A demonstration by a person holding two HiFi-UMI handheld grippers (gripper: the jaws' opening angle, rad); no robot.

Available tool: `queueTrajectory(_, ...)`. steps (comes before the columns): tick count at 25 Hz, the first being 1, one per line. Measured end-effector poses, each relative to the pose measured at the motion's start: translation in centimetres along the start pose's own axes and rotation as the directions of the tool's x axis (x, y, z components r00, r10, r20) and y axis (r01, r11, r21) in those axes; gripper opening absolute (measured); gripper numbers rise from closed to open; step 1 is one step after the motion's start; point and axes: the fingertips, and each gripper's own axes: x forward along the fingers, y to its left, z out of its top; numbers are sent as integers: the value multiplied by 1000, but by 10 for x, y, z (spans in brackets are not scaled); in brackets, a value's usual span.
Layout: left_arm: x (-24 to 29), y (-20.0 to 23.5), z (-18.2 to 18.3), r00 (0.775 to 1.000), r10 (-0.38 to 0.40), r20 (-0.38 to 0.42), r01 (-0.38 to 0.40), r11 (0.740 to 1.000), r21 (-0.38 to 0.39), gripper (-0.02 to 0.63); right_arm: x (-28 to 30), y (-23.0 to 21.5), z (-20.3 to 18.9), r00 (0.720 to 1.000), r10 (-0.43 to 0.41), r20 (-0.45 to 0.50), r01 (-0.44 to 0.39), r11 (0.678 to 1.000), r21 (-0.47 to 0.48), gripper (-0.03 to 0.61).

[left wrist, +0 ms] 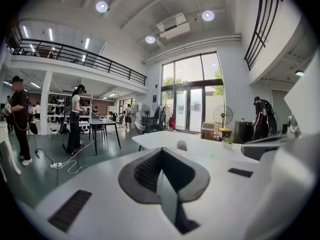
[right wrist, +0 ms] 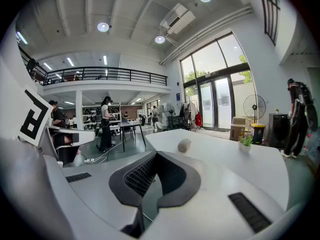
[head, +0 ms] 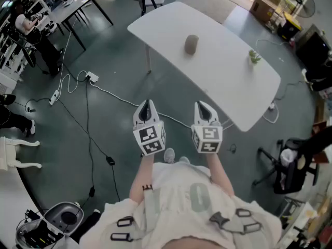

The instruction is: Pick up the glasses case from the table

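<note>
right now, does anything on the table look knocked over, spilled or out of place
Nothing stands out. The glasses case rests alone on the white table, well apart from the small potted plant, which stands upright near the table's edge. No spill or damage shows.

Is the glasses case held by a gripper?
No, the glasses case lies on the white table, apart from the left gripper and right gripper, both shut.
</note>
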Motion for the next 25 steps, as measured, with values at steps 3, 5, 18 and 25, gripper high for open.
queueTrajectory(3, 4, -3, 1, 1000, -2, 11, 2, 1000, 1, 3, 2, -4, 1, 1000, -1, 10, 1, 1000, 6, 2)
queueTrajectory(5, 4, -2, -1, 1000, -1, 9, 1, 1000, -1, 3, 2, 0, 3, 1000, 7, 14, -7, 1000, 12, 2)
queueTrajectory(18, 0, 24, -17, 1000, 1, -25, -3, 999, -54, 3, 9, 22, -12, 1000, 13, -28, -12, 999, 43, 2)
queueTrajectory(25, 14, 46, -21, 999, -28, -29, 27, 998, -56, 3, 27, 47, -24, 997, 13, -76, -10, 999, 37, 2)
